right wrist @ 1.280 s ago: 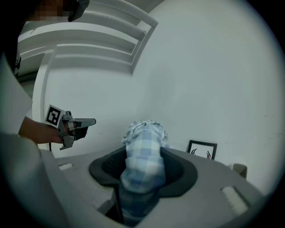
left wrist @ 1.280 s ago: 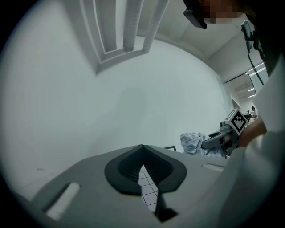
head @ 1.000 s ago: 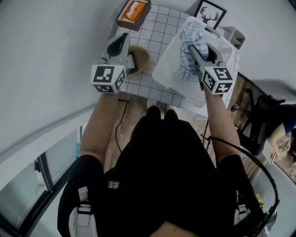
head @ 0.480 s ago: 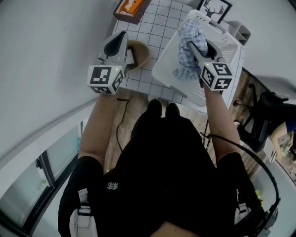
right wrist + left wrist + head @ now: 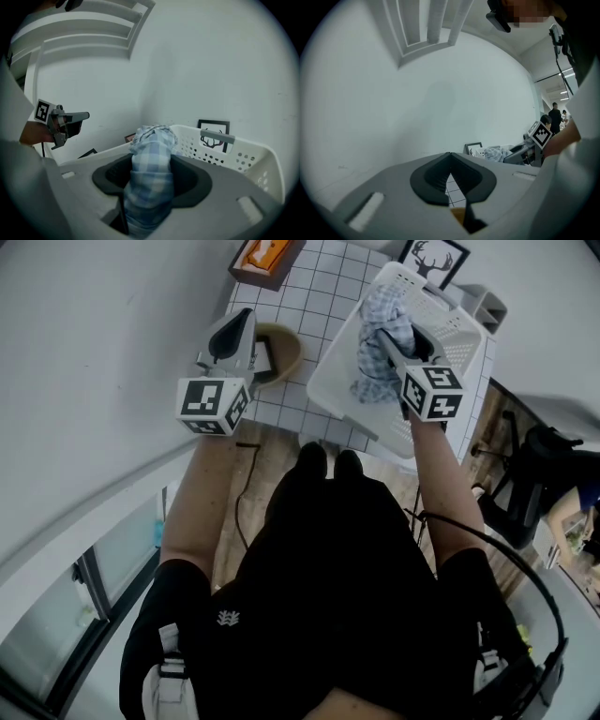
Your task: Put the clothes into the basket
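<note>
Soft, flat indoor light, rather dim; the wall goes grey with no hard shadows. In the left gripper view it seems to come from ceiling strips at far right. Both gripper views bulge, with black corners; the cloth nearest the lens blurs. In the head view the black shirt loses detail.

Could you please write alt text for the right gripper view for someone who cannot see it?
The right tongs grip a bunched blue-checked cloth before a white perforated basket. A framed antler picture stands behind it, and the left gripper shows at far left.
</note>
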`<state>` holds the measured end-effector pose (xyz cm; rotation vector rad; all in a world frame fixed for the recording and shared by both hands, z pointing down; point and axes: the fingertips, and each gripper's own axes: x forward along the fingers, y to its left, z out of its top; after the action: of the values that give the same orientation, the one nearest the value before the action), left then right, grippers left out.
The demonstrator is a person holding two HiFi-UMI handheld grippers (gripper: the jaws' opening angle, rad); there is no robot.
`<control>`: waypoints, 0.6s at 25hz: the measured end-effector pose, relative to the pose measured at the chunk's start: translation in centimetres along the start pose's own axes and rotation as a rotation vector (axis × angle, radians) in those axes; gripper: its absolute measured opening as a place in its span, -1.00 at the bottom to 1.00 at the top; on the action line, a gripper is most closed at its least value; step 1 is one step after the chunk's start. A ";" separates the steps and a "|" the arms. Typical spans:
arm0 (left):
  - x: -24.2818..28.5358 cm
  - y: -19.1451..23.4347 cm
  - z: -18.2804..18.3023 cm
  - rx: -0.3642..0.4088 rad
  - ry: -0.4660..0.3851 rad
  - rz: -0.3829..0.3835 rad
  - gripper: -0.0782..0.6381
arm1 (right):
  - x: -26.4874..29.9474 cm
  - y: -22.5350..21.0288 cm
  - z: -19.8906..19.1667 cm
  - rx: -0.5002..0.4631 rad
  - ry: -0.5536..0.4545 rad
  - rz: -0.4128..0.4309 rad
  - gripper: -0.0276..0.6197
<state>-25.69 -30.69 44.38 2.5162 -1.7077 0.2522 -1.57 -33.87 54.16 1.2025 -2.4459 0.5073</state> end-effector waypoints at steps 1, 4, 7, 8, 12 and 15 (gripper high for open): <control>0.0 0.0 0.1 0.000 -0.002 0.001 -0.76 | 0.1 0.0 -0.3 -0.003 0.016 -0.003 -0.18; 0.0 -0.1 0.3 0.001 -0.007 0.001 -0.76 | 0.0 -0.2 -0.3 -0.019 0.026 -0.018 -0.13; -0.1 -0.3 0.8 0.005 -0.015 -0.001 -0.76 | -0.4 0.0 0.2 -0.037 0.011 -0.018 -0.13; -0.1 -0.3 1.0 0.007 -0.018 -0.001 -0.76 | -0.5 0.1 0.4 -0.039 0.009 -0.014 -0.13; -0.3 -0.6 1.6 0.012 -0.031 -0.004 -0.76 | -1.0 0.3 0.7 -0.033 -0.003 -0.013 -0.13; -0.4 -0.9 2.2 0.015 -0.040 -0.004 -0.76 | -1.6 0.2 1.1 -0.025 -0.019 -0.013 -0.13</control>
<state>-24.84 -30.33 42.13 2.5521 -1.7206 0.2166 -1.00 -33.24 52.40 1.2180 -2.4511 0.4626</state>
